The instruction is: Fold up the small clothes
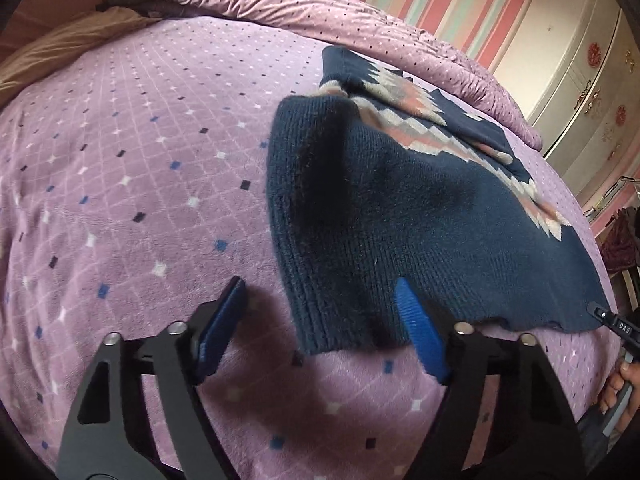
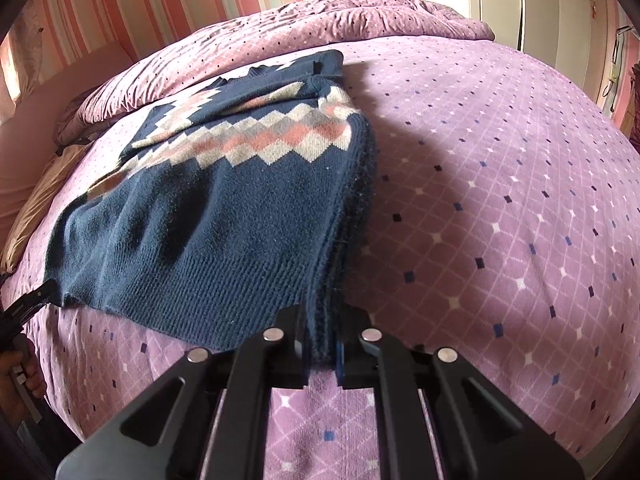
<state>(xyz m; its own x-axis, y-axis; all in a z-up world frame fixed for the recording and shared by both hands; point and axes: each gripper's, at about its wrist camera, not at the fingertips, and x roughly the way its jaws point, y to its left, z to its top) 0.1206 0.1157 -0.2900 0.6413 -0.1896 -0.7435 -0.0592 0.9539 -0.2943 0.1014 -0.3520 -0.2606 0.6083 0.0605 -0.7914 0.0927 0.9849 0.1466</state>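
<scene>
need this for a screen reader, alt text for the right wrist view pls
The right gripper is shut on the near folded edge of a navy sweater with a pink, grey and cream diamond band, lying on a purple diamond-print bedspread. A rumpled duvet and striped wall lie behind.

bright daylight | soft shadows on bedspread (image 2: 500,168) | fisheye-warped edges
</scene>
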